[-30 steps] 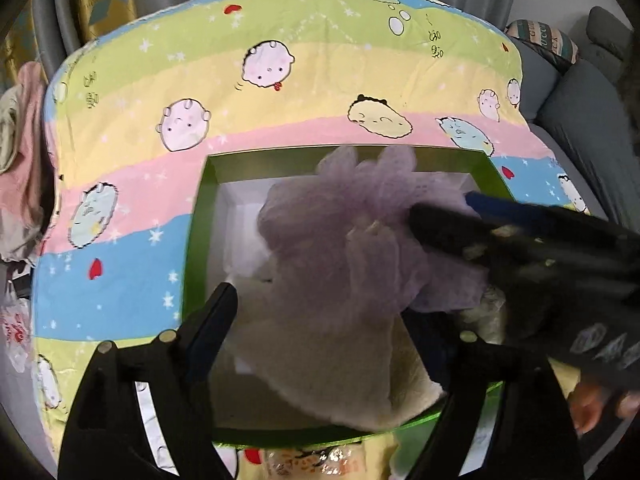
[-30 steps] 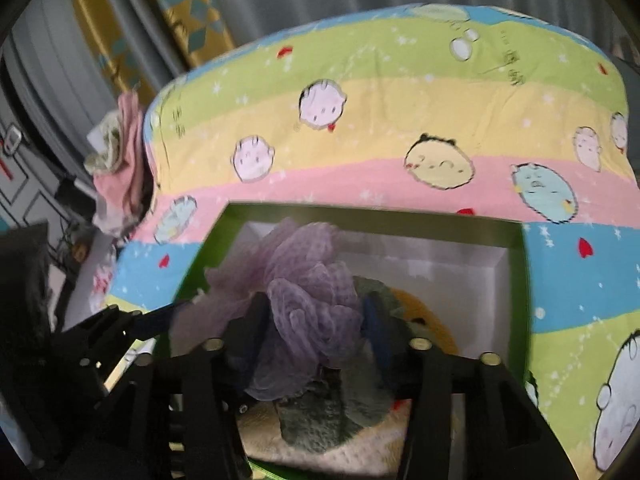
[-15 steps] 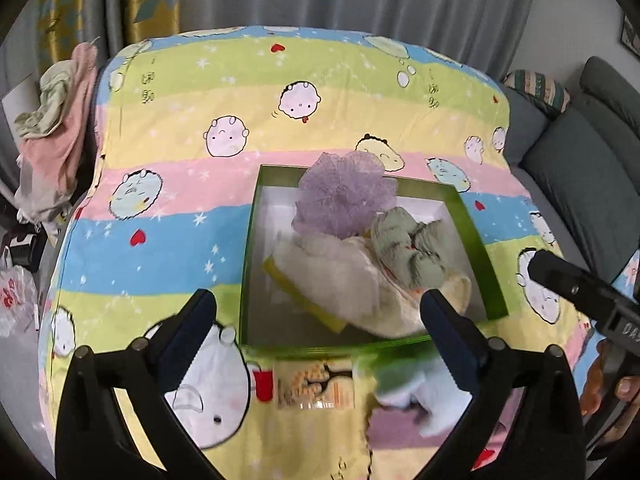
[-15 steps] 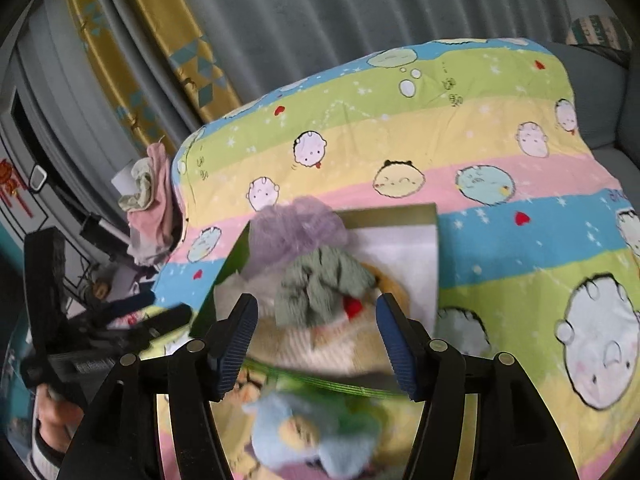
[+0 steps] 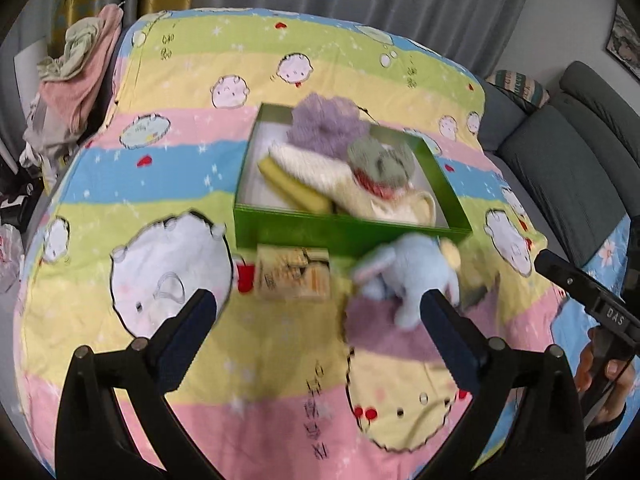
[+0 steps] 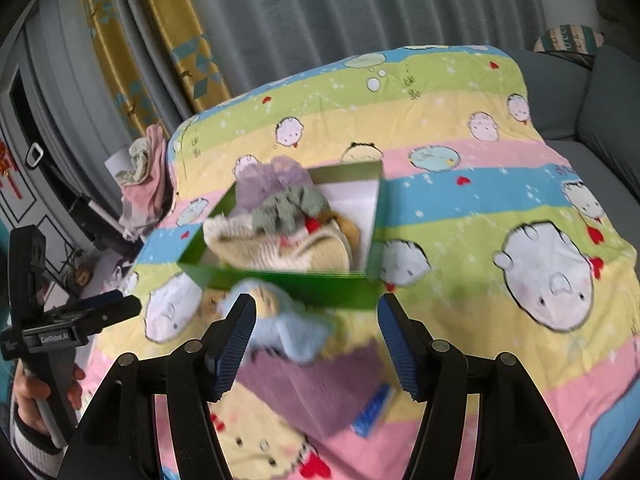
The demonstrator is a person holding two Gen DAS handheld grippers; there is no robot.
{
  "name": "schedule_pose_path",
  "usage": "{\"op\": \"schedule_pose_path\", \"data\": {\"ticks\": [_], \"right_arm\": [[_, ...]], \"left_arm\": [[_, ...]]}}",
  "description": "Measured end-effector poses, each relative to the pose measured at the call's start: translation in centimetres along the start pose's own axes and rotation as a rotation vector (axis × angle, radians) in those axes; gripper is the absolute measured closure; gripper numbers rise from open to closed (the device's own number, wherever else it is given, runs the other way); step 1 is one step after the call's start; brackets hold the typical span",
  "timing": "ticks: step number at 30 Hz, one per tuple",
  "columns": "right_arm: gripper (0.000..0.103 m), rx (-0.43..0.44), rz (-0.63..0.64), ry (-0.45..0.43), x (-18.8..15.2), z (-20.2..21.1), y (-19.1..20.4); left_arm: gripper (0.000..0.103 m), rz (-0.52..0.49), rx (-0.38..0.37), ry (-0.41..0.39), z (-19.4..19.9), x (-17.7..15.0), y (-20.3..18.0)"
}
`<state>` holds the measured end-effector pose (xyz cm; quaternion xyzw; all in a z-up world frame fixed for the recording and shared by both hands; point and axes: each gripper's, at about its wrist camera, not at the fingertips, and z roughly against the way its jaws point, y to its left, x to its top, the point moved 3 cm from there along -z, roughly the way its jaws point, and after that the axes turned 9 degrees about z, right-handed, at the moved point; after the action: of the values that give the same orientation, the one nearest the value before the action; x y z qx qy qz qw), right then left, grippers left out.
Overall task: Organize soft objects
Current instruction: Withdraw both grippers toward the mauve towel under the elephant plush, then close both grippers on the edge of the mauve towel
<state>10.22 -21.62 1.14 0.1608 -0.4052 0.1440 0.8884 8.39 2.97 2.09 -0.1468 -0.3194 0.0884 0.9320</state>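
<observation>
A table draped in a striped cartoon-print cloth (image 5: 168, 184) fills both wrist views. On it sits a green box (image 5: 344, 232) with a white inside. The box holds a pile of soft things: a purple mesh pouf (image 5: 324, 128) at the far end, a grey-green knit piece (image 5: 378, 162) just beside it, a cream knit item (image 5: 340, 184) under both, and a yellow sponge-like block (image 5: 292, 188) along the left of the pile.

Outside the box, just in front of its near wall, lies a light blue plush toy (image 5: 416, 280), blurred, so its shape is hard to make out. A purple cloth (image 5: 384, 332) lies flat beneath and in front of it. A small printed packet (image 5: 294, 278) lies to the toy's left, also near the box wall.

The left gripper (image 5: 320, 312) hovers above the cloth with its jaws spread wide and nothing between them. The right gripper (image 6: 316, 336) hangs over the plush toy (image 6: 280, 328), jaws apart at a middling width and gripping nothing; the toy lies below them on the table. Each view catches the other gripper at its edge, held in a hand (image 6: 36, 396).

A heap of pink and green clothes (image 5: 80, 68) sits beyond the table's far left corner. Grey curtains (image 6: 360, 12) hang behind.
</observation>
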Motion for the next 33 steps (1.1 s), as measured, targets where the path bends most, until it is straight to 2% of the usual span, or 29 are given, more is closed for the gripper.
{"op": "schedule_pose_path", "data": {"ticks": [7, 15, 20, 25, 29, 33], "right_arm": [[0.039, -0.022, -0.038, 0.035, -4.4, 0.5, -1.7], [0.039, 0.004, -0.046, 0.067, -8.2, -0.7, -1.5], [0.039, 0.003, 0.002, 0.057, -8.7, -1.4, -0.8], [0.039, 0.024, 0.034, 0.05, -8.4, -2.4, -0.2], [0.039, 0.008, 0.074, 0.046, -8.1, -3.1, 0.3], [0.039, 0.026, 0.102, 0.049, -7.8, -3.8, 0.9]], "left_arm": [[0.001, 0.006, -0.099, 0.041, -1.2, -4.7, -0.8], [0.001, -0.074, -0.116, 0.055, -4.1, -7.7, -3.0], [0.001, -0.092, -0.099, 0.048, -5.5, -7.8, -3.2], [0.001, -0.104, -0.112, 0.052, -7.0, -7.1, -3.6], [0.003, -0.115, -0.135, 0.057, -8.0, -6.7, -4.1], [0.011, -0.104, -0.152, 0.066, -9.0, -6.3, -4.1]]}}
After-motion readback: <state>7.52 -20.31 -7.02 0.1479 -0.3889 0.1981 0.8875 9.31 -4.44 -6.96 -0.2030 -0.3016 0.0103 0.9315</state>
